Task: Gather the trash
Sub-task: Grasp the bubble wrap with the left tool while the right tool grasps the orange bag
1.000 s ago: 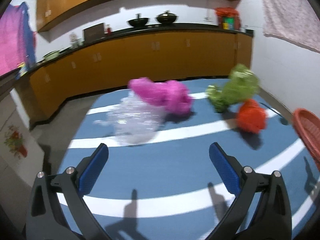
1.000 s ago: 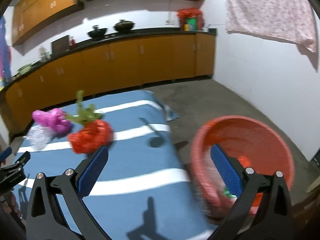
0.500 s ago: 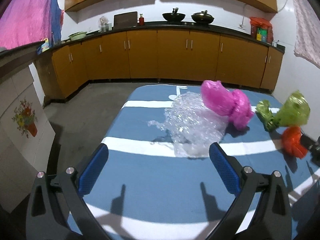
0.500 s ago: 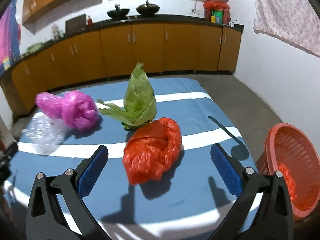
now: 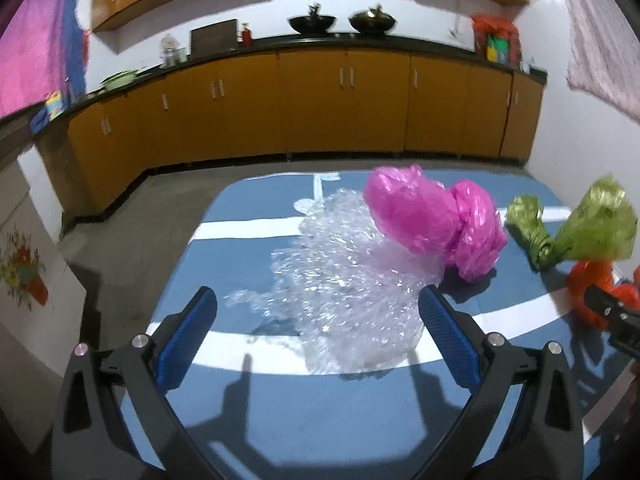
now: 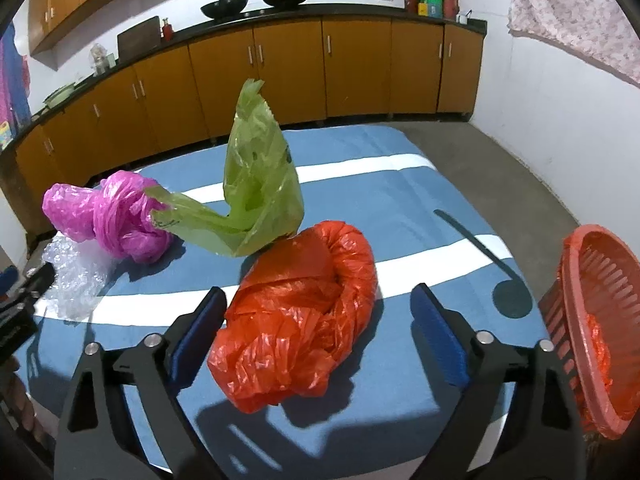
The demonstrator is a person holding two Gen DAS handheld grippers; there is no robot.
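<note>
Trash lies on a blue white-striped table [image 5: 280, 420]. Crumpled clear bubble wrap [image 5: 348, 280] sits just ahead of my open left gripper [image 5: 316, 336], between its fingers' line. A pink plastic bag [image 5: 432, 216], a green bag [image 5: 592, 228] and an orange bag [image 5: 588, 296] lie to its right. My open right gripper [image 6: 316, 336] frames the orange bag [image 6: 304, 312], its near end between the fingers. The green bag [image 6: 256, 188], the pink bag [image 6: 108, 216] and the bubble wrap [image 6: 76, 276] lie beyond it. A red basket [image 6: 592, 320] stands off the table's right edge.
Orange kitchen cabinets [image 5: 320, 108] with woks on the counter run along the far wall. Grey floor [image 6: 520, 168] surrounds the table. A white wall with a hanging cloth [image 6: 568, 16] is at the right. The red basket holds some orange plastic.
The left gripper swung left and closed in on the bubble wrap. The right gripper swung from the basket to the table and closed in on the orange bag. Both stay open.
</note>
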